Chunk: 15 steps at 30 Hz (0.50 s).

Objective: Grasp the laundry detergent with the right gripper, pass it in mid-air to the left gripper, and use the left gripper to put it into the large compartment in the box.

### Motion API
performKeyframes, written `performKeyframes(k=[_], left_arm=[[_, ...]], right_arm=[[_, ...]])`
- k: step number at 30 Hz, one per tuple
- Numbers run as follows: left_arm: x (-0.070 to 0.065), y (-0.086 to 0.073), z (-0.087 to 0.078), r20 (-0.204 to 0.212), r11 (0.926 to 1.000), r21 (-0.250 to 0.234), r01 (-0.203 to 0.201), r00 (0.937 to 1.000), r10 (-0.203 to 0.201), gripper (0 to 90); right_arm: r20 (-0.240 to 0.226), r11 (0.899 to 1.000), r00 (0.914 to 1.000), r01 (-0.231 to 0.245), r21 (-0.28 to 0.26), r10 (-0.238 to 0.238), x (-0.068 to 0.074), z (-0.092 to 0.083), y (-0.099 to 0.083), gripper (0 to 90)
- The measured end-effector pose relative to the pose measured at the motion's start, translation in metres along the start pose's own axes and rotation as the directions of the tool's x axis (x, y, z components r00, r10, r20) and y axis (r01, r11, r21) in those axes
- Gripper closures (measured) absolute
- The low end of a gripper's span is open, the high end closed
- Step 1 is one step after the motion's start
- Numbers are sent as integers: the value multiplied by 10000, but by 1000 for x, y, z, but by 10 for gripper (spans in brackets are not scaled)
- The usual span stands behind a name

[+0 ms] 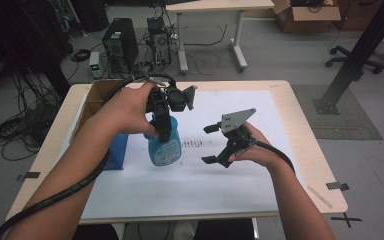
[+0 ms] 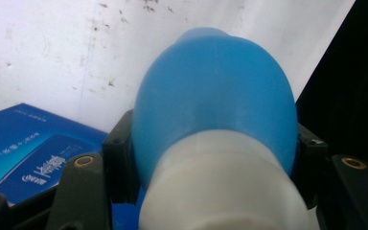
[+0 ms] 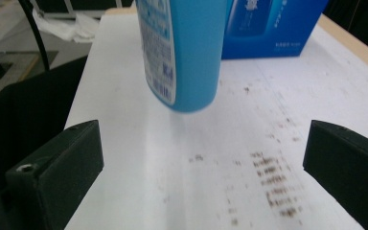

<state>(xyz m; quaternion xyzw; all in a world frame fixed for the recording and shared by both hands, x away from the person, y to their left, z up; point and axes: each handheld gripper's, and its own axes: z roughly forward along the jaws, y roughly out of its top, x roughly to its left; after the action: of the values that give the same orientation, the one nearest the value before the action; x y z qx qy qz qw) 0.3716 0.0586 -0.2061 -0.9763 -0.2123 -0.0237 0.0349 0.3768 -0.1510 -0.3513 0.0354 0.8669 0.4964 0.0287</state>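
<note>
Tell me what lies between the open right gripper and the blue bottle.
Nothing stands there: the high view shows bare white sheet with dark speckled marks between the right gripper and the blue bottle.

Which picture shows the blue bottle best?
The high view: the whole blue bottle shows, gripped near its top. The left gripper view looks down over its shoulder; the right gripper view shows its lower half.
</note>
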Motion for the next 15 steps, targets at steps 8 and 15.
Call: performKeyframes(k=[8,15], left_arm=[[4,2,-14,-161,9912,86,1322,9911,-1320,379],[18,-7,-24,79,9657,-274,2582,9661,-2581,378]], right_arm=[[228,9951,9997,-33,989,10,-5,-25,7,11],[325,9789,9993,134,2039,-205,-13,-37,17,14]])
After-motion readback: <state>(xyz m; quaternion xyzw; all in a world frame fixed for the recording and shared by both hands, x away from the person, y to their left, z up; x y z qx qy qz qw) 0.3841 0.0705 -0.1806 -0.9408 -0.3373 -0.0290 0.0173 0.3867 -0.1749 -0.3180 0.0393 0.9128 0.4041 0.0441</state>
